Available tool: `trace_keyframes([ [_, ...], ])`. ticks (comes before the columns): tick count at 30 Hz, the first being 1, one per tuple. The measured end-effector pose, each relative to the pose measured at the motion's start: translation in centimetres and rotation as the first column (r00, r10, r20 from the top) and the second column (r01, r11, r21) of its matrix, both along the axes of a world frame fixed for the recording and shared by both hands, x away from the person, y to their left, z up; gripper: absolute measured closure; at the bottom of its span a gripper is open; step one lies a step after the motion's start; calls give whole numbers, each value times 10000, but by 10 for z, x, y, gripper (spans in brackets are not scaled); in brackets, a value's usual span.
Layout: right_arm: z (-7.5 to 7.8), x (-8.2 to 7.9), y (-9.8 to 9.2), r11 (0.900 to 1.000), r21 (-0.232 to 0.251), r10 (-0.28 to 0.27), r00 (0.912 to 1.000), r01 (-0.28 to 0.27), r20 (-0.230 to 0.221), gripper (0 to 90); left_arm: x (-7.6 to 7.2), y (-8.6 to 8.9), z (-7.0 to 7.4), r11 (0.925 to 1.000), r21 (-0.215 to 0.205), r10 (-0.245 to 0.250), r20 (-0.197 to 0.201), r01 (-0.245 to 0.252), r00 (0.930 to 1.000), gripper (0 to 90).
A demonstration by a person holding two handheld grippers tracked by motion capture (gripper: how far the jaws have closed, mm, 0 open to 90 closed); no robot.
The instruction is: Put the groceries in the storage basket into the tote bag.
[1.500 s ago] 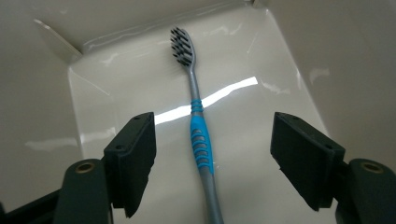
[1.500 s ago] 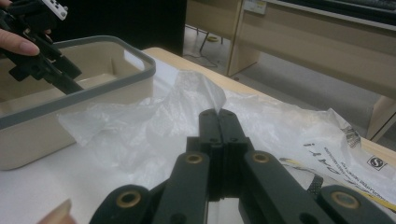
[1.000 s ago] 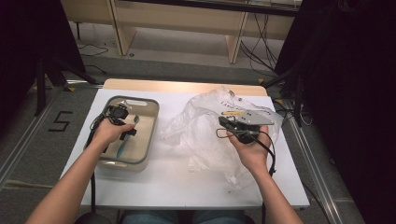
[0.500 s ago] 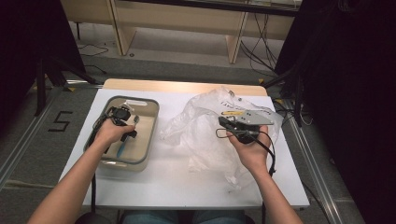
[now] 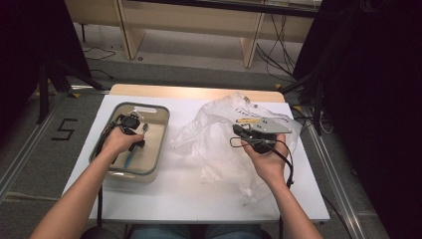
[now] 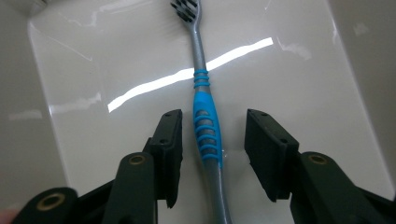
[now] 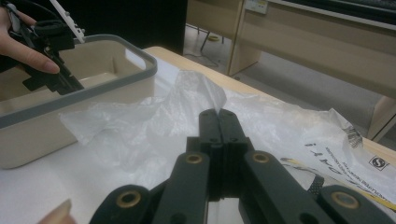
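Toothbrush (image 6: 206, 122) lies flat on the bottom of the beige tub (image 5: 154, 149), at the left of the white table (image 5: 189, 199); bristles point away from the camera on the left gripper, blue grip section nearest. Left gripper (image 6: 212, 140) is down inside the tub, one jaw on either side of the blue grip. Jaws have just been closing and now stand about half open. A gap shows between each pad and the handle, so nothing is gripped yet. Judgement: the tongs straddle the thick ribbed part because it offers the widest, least slippery hold, and the toothbrush lies along the line of the jaws, so they should close squarely across it.

Right gripper (image 7: 218, 122) is fully closed, pinching a fold of the clear plastic bag (image 5: 219, 144), which rises to a small peak just past its tips. The bag sprawls crumpled over the right half of the table, printed side toward the far edge. Judgement: the pinch probably keeps the bag lifted and steady so the toothbrush can go into it; the mouth of the bag cannot be made out.

Risk, as judged: the smooth tub bottom may let the toothbrush slide or roll as the pads meet it.
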State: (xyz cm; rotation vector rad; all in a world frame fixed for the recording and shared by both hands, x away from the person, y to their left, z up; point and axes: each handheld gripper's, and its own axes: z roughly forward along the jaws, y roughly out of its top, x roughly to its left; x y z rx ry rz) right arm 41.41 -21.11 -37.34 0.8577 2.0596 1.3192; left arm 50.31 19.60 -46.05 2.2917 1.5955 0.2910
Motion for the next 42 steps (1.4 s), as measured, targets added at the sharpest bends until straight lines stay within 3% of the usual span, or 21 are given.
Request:
trace_keyframes([
  [21,0,0,1,10000,-1,1,10000,-1,4,900,-1,-11,2,9993,316,201,-264,-192,9994,731],
  [42,0,0,0,10000,-5,-8,10000,8,38,900,-2,-20,3,9970,703,353,-339,-328,9988,776],
])
